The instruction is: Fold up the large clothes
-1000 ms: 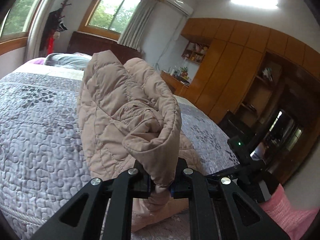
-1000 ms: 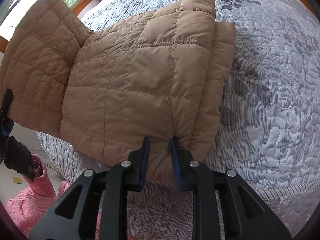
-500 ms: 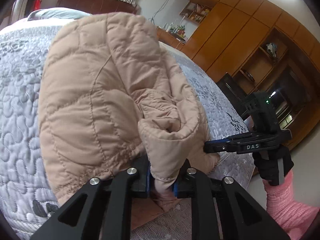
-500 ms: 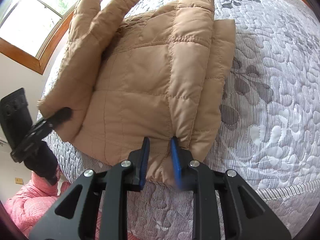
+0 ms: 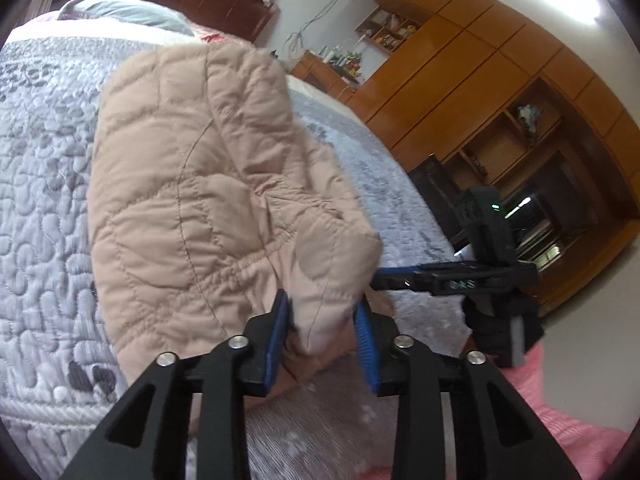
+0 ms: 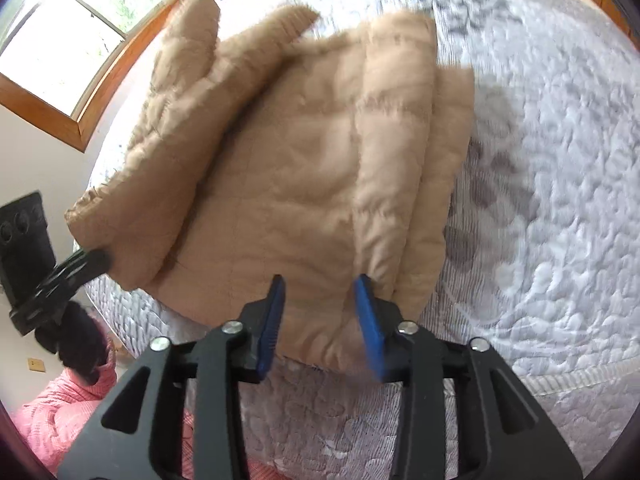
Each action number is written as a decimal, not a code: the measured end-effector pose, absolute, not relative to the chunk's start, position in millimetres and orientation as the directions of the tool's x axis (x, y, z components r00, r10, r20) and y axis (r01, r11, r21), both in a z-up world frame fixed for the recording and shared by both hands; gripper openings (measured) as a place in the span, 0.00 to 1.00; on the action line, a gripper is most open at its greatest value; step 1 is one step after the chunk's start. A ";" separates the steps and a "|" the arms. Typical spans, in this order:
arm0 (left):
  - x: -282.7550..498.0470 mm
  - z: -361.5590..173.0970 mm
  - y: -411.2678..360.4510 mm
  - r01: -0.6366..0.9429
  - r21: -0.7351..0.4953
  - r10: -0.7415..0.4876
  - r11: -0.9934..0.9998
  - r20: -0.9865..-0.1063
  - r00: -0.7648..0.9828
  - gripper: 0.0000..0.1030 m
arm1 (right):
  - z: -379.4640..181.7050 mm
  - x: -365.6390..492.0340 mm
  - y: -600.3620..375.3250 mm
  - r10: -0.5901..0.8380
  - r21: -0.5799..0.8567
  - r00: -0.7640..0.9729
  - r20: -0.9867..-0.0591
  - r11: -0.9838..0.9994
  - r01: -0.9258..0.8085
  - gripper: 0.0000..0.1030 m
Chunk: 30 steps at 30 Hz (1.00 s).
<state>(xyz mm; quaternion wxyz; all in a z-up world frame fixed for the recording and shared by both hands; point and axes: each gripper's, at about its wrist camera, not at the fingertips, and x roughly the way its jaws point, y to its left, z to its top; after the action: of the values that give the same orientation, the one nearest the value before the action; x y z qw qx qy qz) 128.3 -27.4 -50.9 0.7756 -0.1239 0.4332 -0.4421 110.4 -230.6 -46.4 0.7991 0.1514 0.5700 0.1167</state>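
A tan quilted puffer jacket (image 6: 320,160) lies folded on the grey quilted bed (image 6: 560,160), near its front edge. In the left wrist view the jacket (image 5: 192,184) fills the middle, with a folded-over flap lying on top. My left gripper (image 5: 322,312) is open, its blue pads either side of the flap's edge. My right gripper (image 6: 320,292) is open, its pads either side of the jacket's front hem. Each gripper shows in the other's view: the right one (image 5: 452,276) and the left one (image 6: 72,268).
Wooden wardrobes and shelves (image 5: 520,100) stand beyond the bed's right side. A headboard (image 5: 200,4) and pillows are at the far end. A window (image 6: 60,48) is on the left wall. The person's pink sleeve (image 6: 60,400) is low in view.
Both grippers have opened and let go of the jacket. The flap that the left gripper held up has come down onto the folded jacket.
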 end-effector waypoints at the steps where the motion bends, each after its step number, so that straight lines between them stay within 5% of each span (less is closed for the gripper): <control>1: 126.2 -44.1 -21.6 0.583 -0.571 -0.795 0.578 -0.554 0.247 0.38 | -40.3 112.2 -231.2 0.363 0.379 0.337 -0.869 0.925 -0.017 0.47; 4: 131.4 -28.9 0.0 0.543 -0.530 -0.747 0.652 -0.574 0.336 0.40 | -18.5 120.1 -234.8 0.428 0.456 0.374 -0.823 0.890 -0.017 0.64; 8: 157.9 -32.5 16.1 0.377 -0.364 -0.516 0.852 -0.704 0.488 0.40 | 3.0 142.0 -226.2 0.494 0.525 0.368 -0.788 0.851 -0.020 0.81; 21: 186.6 -57.0 10.7 0.287 -0.239 -0.356 0.928 -0.794 0.492 0.40 | -10.5 198.0 -146.3 0.465 0.458 0.176 -0.868 0.885 -0.083 0.84; 23: 190.0 -58.6 8.8 0.288 -0.242 -0.359 0.927 -0.795 0.489 0.41 | -16.6 203.4 -141.1 0.438 0.430 0.168 -0.883 0.899 -0.082 0.78; 30: 192.2 -53.6 19.6 0.252 -0.273 -0.366 0.928 -0.786 0.499 0.41 | -21.3 202.7 -115.3 0.334 0.299 0.201 -0.921 0.936 -0.183 0.26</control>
<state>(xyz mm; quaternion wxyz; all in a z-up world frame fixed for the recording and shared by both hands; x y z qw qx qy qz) 192.2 19.6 -53.6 0.8634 -0.0613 0.4676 -0.1790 202.7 -115.3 -21.3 0.7725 0.0619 0.6095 0.1673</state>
